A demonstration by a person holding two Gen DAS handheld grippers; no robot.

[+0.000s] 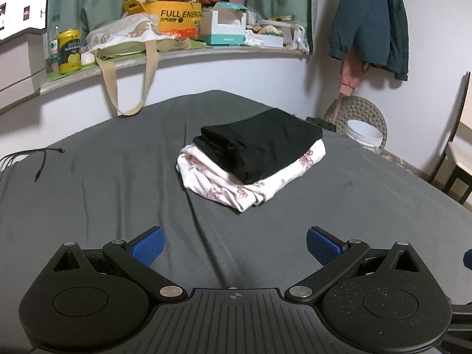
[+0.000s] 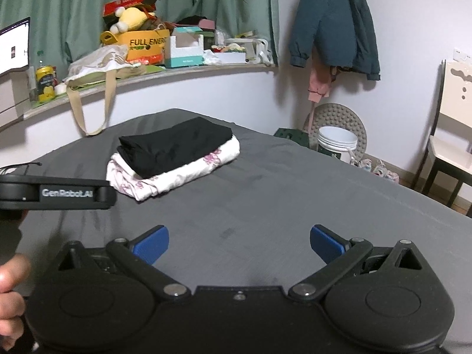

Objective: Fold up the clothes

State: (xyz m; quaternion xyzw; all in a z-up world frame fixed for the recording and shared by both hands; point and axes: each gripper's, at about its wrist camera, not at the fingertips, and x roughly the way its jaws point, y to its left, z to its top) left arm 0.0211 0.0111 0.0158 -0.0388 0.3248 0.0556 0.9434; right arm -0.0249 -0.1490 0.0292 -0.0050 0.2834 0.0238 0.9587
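Two folded garments stacked | grey bed | both fingers wide apart, empty

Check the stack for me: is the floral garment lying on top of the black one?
No. The folded black garment lies on top of the white floral garment.

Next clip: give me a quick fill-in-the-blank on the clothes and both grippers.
1. The black garment lies folded on top of the ____ floral garment.
2. Both garments rest on the ____ bedsheet.
3. The left gripper is ____, holding nothing.
4. The right gripper holds ____.

Missing words: white; grey; open; nothing
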